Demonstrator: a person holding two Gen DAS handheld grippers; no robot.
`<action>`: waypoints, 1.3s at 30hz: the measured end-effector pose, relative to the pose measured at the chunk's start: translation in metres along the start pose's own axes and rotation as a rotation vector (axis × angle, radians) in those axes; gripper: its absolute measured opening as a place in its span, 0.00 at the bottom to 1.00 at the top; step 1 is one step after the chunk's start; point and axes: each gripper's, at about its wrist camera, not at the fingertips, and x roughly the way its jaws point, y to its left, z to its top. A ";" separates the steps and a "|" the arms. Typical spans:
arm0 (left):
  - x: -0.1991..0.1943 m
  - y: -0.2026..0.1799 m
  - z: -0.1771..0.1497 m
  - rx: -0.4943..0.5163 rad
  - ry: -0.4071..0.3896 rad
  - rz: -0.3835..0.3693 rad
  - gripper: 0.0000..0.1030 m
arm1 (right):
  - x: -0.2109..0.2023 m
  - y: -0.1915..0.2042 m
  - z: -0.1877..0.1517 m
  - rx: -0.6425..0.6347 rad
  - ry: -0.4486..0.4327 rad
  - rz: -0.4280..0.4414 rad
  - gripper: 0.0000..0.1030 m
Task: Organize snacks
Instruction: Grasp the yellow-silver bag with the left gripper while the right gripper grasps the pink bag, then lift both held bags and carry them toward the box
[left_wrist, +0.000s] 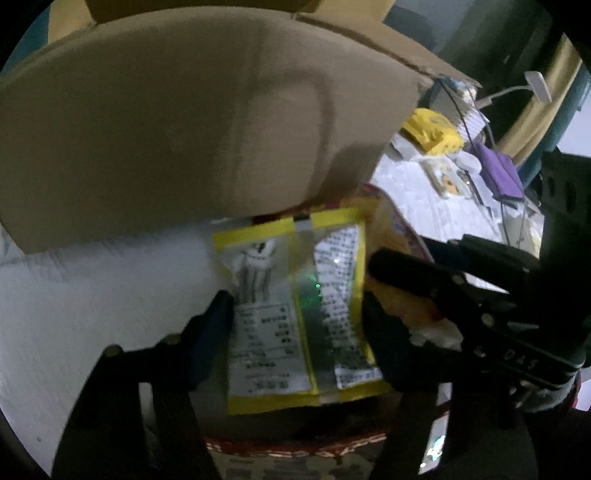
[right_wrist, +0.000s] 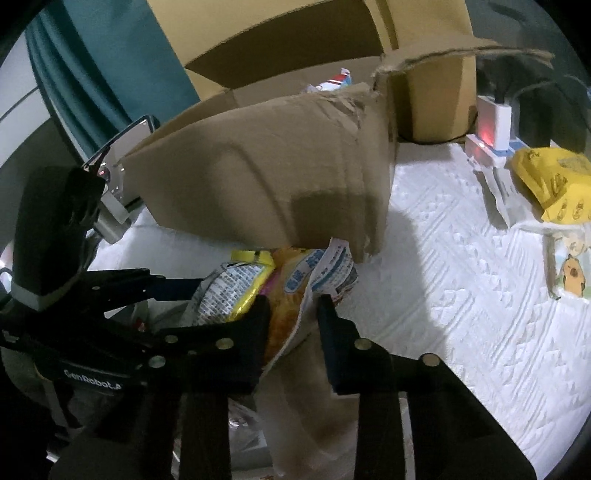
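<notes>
Dim room, lit unevenly. White quilted bedspread (right_wrist: 461, 295) with an embossed pattern, spread wide. Teal curtain (right_wrist: 103, 62) hanging at the far left in the right wrist view, pale wall (right_wrist: 14, 122) beside it. White power strip (right_wrist: 487, 155) with a plugged-in charger, red light glowing, at the bedspread's far edge. White gooseneck lamp (left_wrist: 532, 86) and purple cloth (left_wrist: 498, 170) among clutter in the left wrist view.

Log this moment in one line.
left gripper: fingers on yellow-edged silver snack packet | right gripper: pinching orange snack bag | cardboard box flap overhead
</notes>
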 end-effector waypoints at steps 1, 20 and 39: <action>-0.002 -0.001 -0.001 0.008 -0.005 0.000 0.63 | -0.001 0.002 0.000 -0.009 -0.004 0.000 0.23; -0.069 -0.009 -0.014 0.049 -0.154 -0.005 0.56 | -0.046 0.040 -0.003 -0.115 -0.091 -0.061 0.08; -0.143 0.007 -0.029 0.046 -0.301 0.030 0.56 | -0.105 0.077 0.009 -0.174 -0.238 -0.127 0.07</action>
